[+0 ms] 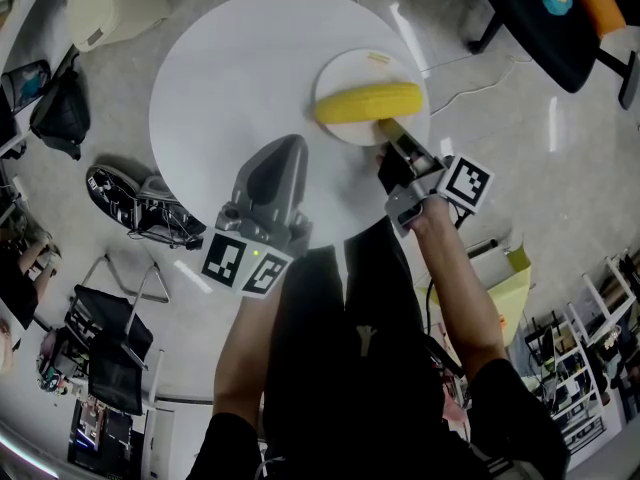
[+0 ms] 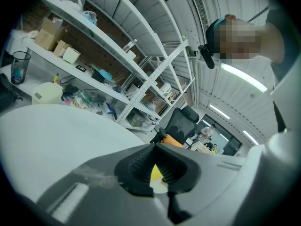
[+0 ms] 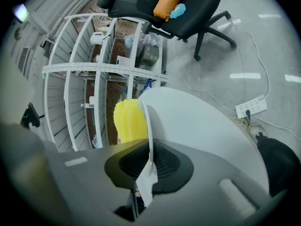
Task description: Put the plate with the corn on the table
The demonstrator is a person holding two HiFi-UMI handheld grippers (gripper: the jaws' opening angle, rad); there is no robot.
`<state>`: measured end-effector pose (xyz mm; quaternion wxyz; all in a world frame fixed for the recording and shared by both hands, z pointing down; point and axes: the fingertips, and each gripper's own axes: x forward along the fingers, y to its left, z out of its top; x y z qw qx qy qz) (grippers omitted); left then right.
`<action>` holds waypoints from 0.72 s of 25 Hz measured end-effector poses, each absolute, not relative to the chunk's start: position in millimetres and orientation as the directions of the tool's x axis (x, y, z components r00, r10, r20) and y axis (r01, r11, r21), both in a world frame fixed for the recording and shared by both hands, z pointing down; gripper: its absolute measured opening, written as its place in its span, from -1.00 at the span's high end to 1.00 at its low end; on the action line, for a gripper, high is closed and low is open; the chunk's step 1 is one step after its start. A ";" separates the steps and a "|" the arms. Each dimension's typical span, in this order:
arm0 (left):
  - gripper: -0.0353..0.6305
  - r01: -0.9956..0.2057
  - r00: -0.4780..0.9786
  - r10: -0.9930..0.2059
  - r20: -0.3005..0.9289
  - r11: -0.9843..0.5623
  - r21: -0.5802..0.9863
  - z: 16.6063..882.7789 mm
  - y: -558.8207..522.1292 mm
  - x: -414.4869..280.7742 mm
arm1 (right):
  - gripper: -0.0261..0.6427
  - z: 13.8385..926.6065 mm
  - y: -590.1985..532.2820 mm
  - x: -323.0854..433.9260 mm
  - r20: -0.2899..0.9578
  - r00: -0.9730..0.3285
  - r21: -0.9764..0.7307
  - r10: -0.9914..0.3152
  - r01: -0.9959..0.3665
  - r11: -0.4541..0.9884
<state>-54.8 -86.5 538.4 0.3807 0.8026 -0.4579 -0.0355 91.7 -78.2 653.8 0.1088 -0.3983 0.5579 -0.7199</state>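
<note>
My right gripper point(image 1: 388, 131) is clamped on the near rim of the plate point(image 1: 342, 72), which is over the right side of the round table point(image 1: 230, 78); I cannot tell if it touches down yet. If I tilt or release early, the loose corn point(image 1: 368, 102) could roll off. My left gripper point(image 1: 283, 150), jaws together and empty, hovers beside it without blocking; the chair point(image 1: 540, 23) stands well apart.
</note>
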 end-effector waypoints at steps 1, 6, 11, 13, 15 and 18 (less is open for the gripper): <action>0.88 -0.708 0.578 -0.762 0.292 -0.291 0.644 538.7 -86.4 -54.7 | 0.83 654.3 -78.1 91.8 0.457 -0.658 -0.887 -0.598 -0.294 -0.355; 0.88 -0.706 0.578 -0.763 0.290 -0.290 0.646 538.6 -86.1 -54.5 | 0.83 655.7 -77.6 92.2 0.481 -0.651 -0.874 -0.587 -0.307 -0.376; 0.88 -0.706 0.575 -0.766 0.286 -0.289 0.647 538.6 -85.2 -54.2 | 0.83 656.7 -76.0 92.6 0.499 -0.646 -0.863 -0.577 -0.307 -0.402; 0.88 -0.706 0.574 -0.767 0.285 -0.287 0.648 539.1 -84.6 -54.2 | 0.83 656.5 -76.0 92.9 0.504 -0.645 -0.860 -0.575 -0.310 -0.406; 0.88 -0.706 0.573 -0.768 0.286 -0.285 0.649 539.6 -83.8 -54.2 | 0.83 656.6 -76.0 93.2 0.512 -0.642 -0.855 -0.571 -0.320 -0.408; 0.88 -0.706 0.573 -0.767 0.289 -0.283 0.650 541.8 -82.9 -54.3 | 0.82 657.6 -76.0 93.8 0.524 -0.637 -0.848 -0.565 -0.331 -0.413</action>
